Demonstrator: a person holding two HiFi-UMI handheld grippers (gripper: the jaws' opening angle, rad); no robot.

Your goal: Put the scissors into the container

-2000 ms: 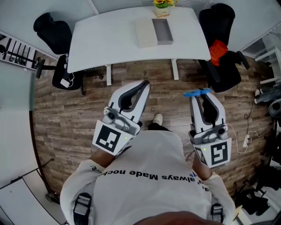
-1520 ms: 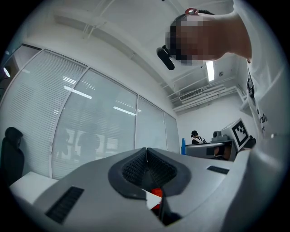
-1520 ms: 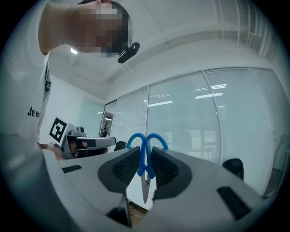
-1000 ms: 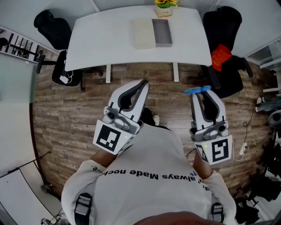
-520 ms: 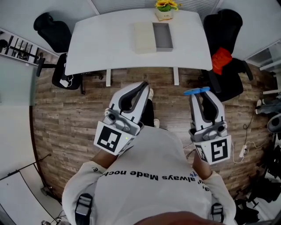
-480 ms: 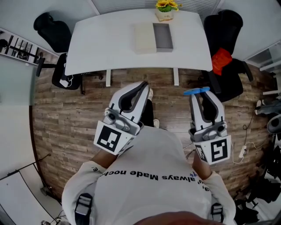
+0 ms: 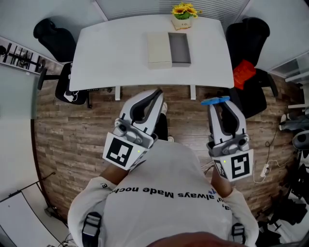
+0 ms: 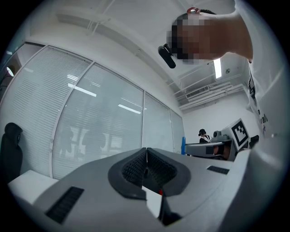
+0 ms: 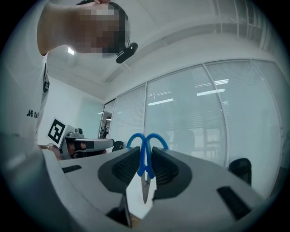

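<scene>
Closest in, the right gripper (image 7: 219, 105) has its jaws clamped on the blue scissors (image 9: 145, 159). It pinches them near the pivot, handle loops sticking out past the tips and blades pointing back, a hold that looks secure for carrying. Beside it, the left gripper (image 7: 158, 92) has its jaws pressed together on nothing, apparently idle. Both hang over the wooden floor (image 7: 72, 125), well short of the white counter (image 7: 116, 46). There the open grey container (image 7: 179, 34) waits beside a beige slab (image 7: 159, 36), probably its lid.

white table (image 7: 116, 53) with yellow flowers (image 7: 182, 9) at its far edge, wooden floor (image 7: 72, 125), black chair (image 7: 50, 36) at left
</scene>
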